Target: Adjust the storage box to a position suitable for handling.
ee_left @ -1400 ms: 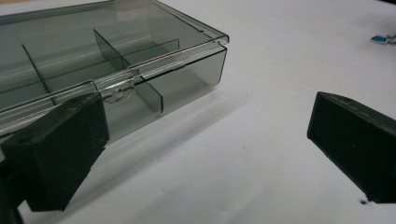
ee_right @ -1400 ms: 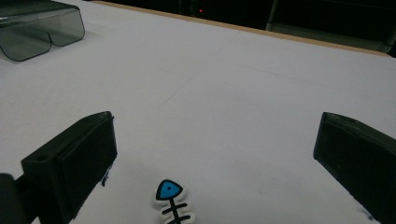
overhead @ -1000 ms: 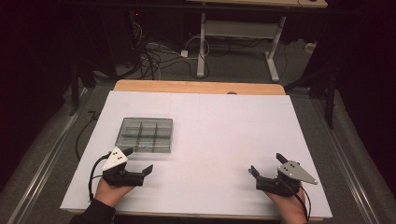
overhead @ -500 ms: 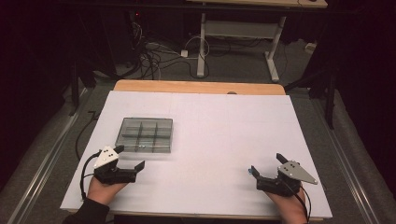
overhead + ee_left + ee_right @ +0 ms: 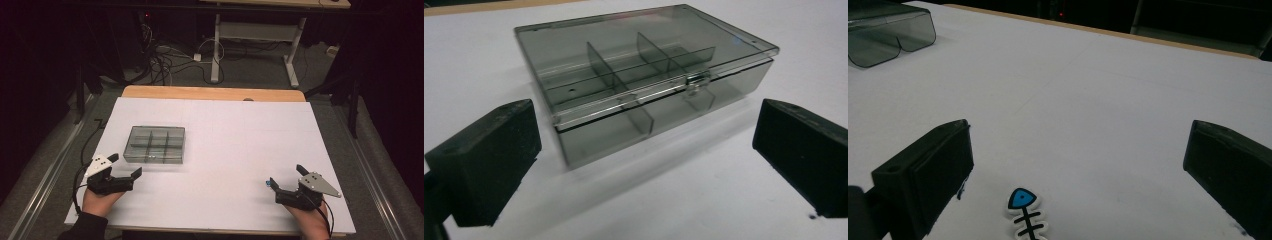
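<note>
Two hand-held grippers are rested low at the near edge of the table (image 5: 225, 125), each with its black jaws spread wide and nothing held between them. The left hand-held gripper (image 5: 122, 166) is aimed at the compartment box (image 5: 154, 144), which lies just ahead of its jaws and apart from them; in the left gripper view the box (image 5: 639, 75) is framed squarely between the two blocky jaw pads, a placement judged to suit an approach to its front wall, where a small clear latch (image 5: 696, 82) is seen. The box is made of smoky, translucent plastic, rectangular, with a closed flat lid and thin inner dividers marking off compartments that appear empty. Directly in front of the right hand-held gripper (image 5: 286, 179), between its open jaws, a small flat fish-skeleton sticker (image 5: 1025, 212) is lying on the table: a blue triangular head, black bones, a white outline. The tabletop is covered in a matte white sheet, with a strip of pale wood exposed at the far edge.
</note>
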Motion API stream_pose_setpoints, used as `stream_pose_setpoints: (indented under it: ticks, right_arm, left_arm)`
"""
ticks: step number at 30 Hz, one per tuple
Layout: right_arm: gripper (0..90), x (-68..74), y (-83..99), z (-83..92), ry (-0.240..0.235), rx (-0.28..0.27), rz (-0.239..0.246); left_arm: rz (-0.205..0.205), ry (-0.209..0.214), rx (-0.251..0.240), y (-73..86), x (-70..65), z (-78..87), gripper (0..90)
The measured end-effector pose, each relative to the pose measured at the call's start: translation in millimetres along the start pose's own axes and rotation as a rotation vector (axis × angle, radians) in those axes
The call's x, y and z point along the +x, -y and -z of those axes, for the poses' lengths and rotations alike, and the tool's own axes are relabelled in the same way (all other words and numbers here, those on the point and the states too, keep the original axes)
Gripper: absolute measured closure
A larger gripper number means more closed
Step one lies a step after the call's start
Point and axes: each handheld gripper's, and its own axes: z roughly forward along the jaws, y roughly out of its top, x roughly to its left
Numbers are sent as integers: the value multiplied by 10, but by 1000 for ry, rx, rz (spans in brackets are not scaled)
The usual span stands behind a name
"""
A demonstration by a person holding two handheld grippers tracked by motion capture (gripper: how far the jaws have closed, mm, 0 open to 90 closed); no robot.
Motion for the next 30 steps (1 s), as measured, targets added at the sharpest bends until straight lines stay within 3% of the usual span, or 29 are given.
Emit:
stream_pose_setpoints:
  ticks: [7,12,21,30]
  right_arm:
    - [0,-8,5,-5,-2,4,-6]
    - [0,-9,5,-3,-4,2,-7]
    - [0,-8,5,-1,-2,2,-6]
    - [0,-12,4,3,-1,-1,-5]
  left_arm:
    - [29,-48,14,62,193,63,0]
    - [48,-59,9,91,278,109,6]
    - [52,-65,9,95,293,124,27]
    - [33,-63,10,105,268,123,200]
